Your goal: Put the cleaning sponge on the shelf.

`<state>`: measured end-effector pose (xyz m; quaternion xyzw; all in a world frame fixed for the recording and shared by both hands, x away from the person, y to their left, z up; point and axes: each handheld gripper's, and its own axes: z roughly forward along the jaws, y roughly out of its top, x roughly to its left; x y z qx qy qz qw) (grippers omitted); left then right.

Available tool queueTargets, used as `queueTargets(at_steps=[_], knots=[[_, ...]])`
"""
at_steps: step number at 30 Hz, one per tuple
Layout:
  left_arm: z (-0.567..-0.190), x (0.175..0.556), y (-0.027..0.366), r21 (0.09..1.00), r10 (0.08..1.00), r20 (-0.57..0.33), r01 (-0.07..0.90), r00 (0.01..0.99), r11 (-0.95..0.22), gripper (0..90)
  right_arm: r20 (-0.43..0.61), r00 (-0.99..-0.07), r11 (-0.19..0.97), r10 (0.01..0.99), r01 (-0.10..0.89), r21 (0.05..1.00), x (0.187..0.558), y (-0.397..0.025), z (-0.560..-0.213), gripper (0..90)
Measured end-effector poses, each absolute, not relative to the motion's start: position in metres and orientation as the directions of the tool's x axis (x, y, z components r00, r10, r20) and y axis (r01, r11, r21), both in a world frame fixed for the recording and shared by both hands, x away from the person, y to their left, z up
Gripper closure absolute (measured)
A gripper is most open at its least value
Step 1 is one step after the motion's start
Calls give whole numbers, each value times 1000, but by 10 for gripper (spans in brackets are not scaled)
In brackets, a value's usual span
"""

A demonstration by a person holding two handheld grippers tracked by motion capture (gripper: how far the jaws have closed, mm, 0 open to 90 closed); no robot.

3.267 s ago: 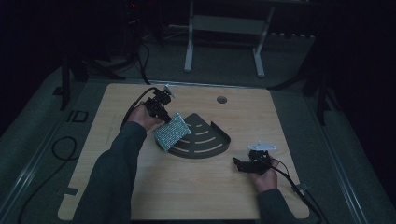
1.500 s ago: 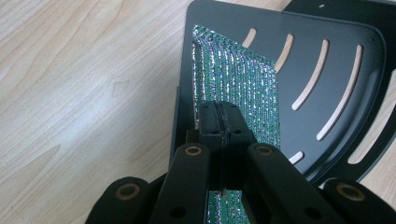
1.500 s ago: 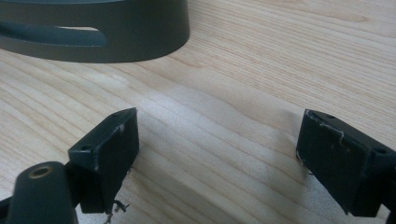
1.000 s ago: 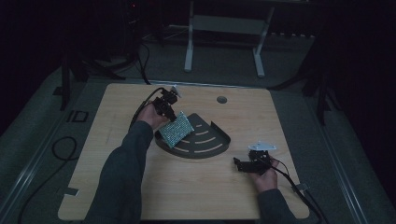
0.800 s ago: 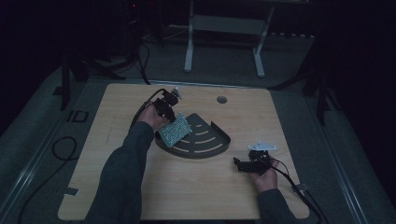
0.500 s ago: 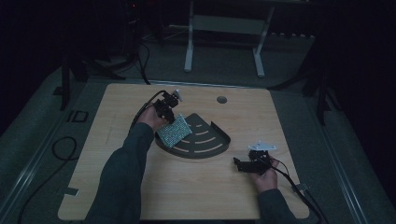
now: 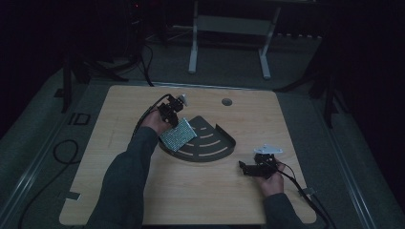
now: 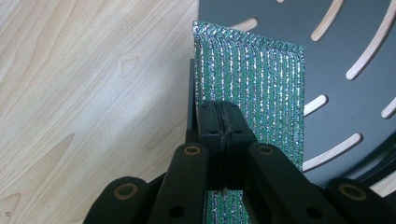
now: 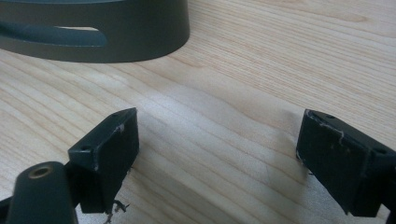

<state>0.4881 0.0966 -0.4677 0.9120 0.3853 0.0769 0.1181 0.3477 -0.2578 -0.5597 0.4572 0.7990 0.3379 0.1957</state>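
Sponge (image 8: 252, 88) work is the step in hand: a green, glittery ribbed pad is held at the left edge of the rack (image 7: 210, 145), a dark quarter-round tray with curved slots that sits mid-table (image 7: 143, 200). To do it well, I would keep the pad pressed against the tray's flat face and sweep along the slots rather than across them, so the ribs do not snag on a slot edge. The grip sits near one end of the pad, so pushing hard may fold it; a lighter, steady pass looks safer. The tray is loose on the wood and could slide if shoved sideways.

Left gripper (image 8: 219, 121) has its jaws pinched tight on the sponge, which stands on edge between them, over the tray's rim.

Right gripper (image 9: 217, 158) rests low over bare wood, near the tray's curved wall but apart from it, jaws spread wide, nothing between them.
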Motion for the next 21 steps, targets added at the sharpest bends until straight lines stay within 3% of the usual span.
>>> queueTargets(at_steps=[21], knots=[[-470, 490, 101, 252, 724, 80, 689, 685, -680, 897, -4, -506, 354, 863, 598, 719, 348, -258, -560, 127]])
